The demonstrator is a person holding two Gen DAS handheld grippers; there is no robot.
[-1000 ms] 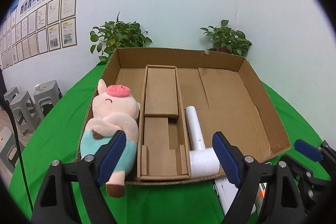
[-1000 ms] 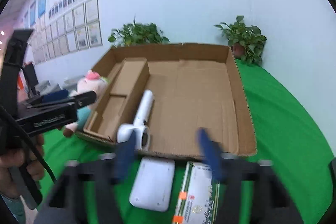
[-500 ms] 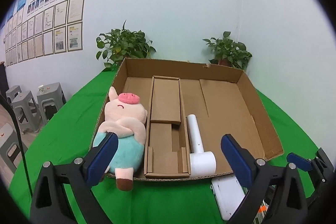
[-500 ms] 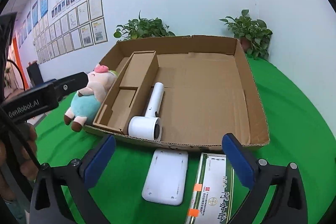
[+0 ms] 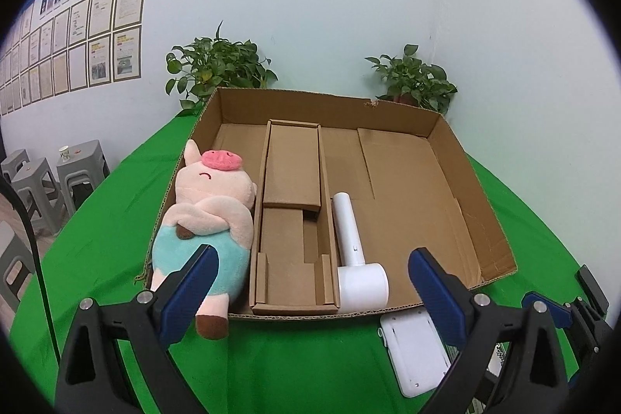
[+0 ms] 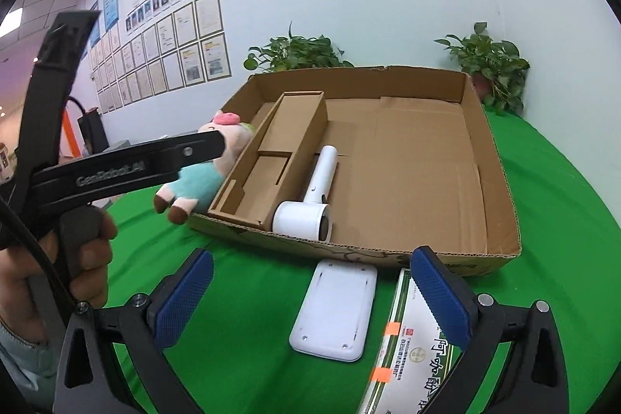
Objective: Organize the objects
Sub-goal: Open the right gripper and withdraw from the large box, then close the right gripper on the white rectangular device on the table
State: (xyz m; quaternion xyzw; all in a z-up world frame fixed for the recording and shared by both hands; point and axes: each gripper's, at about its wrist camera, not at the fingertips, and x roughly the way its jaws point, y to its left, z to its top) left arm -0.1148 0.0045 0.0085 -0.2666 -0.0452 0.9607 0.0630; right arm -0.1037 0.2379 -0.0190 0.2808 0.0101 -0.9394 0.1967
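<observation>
Partway by my read: white hair dryer lies in the cardboard box beside the inner tray, while the plush pig leans on the box's left wall, and the white device and green-print box wait on the green table. Dryer's long axis runs front-to-back, head at the near wall, handle pointing away. Left gripper and right gripper both gape wide, holding nothing.

Plush pig against tray outside
</observation>
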